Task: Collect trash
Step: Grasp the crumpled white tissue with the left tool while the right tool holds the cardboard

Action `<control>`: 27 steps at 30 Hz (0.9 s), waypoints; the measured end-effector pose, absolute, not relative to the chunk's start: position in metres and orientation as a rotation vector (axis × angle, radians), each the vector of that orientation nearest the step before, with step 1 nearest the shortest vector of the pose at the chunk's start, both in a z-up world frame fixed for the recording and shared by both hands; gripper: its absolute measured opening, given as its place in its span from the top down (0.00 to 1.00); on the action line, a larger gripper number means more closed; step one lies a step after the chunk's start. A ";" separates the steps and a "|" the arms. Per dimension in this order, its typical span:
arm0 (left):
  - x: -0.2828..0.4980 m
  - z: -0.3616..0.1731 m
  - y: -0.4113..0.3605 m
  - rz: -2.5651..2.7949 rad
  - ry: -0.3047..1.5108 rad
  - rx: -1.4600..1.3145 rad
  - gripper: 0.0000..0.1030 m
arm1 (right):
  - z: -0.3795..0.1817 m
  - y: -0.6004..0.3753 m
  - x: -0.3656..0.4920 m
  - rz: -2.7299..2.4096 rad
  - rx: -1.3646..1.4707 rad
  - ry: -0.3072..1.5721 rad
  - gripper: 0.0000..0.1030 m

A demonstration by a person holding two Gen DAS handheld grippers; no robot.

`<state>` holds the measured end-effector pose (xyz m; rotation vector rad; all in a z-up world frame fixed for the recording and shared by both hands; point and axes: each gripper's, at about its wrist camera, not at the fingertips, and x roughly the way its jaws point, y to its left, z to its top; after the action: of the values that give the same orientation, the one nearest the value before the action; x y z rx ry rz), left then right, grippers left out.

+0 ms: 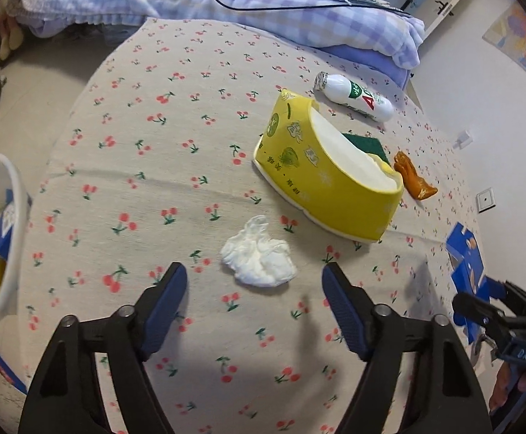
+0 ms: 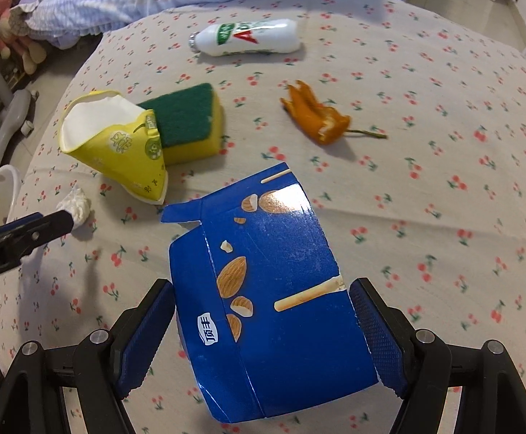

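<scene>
My left gripper (image 1: 253, 278) is open just short of a crumpled white tissue (image 1: 259, 256) on the cherry-print bed cover (image 1: 154, 144). My right gripper (image 2: 263, 311) is shut on a flattened blue snack box (image 2: 263, 289) and holds it above the cover; the box also shows in the left wrist view (image 1: 467, 256). A squashed yellow paper cup (image 1: 320, 170), a green and yellow sponge (image 2: 187, 119), a white drink bottle (image 2: 248, 38) and an orange peel (image 2: 317, 115) lie on the cover.
A white bin (image 1: 9, 195) with blue and yellow trash inside stands at the left edge of the bed. A checked blue quilt (image 1: 226, 3) with a black cable lies at the back. A white wall (image 1: 487, 115) is on the right.
</scene>
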<state>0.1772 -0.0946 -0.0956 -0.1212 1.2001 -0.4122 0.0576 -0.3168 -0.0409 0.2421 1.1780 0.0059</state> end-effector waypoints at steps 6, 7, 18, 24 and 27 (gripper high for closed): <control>0.179 -0.101 -0.100 -0.381 1.192 -0.121 0.47 | -0.039 -0.328 0.047 -0.001 0.251 1.169 0.19; 0.179 -0.102 -0.100 -0.374 1.190 -0.118 0.49 | -0.039 -0.329 0.046 -0.002 0.253 1.168 0.19; 0.175 -0.091 -0.104 -0.381 1.163 -0.086 0.75 | -0.030 -0.339 0.040 -0.017 0.270 1.138 0.19; 0.170 -0.082 -0.096 -0.395 1.153 -0.099 0.75 | -0.019 -0.332 0.041 -0.001 0.266 1.109 0.19; 0.168 -0.078 -0.089 -0.394 1.150 -0.106 0.75 | -0.015 -0.325 0.043 0.011 0.258 1.100 0.19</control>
<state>0.1680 -0.0887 -0.0783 -0.1059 1.1501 -0.3944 0.0432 -0.3252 -0.0148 0.2582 1.1001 0.0105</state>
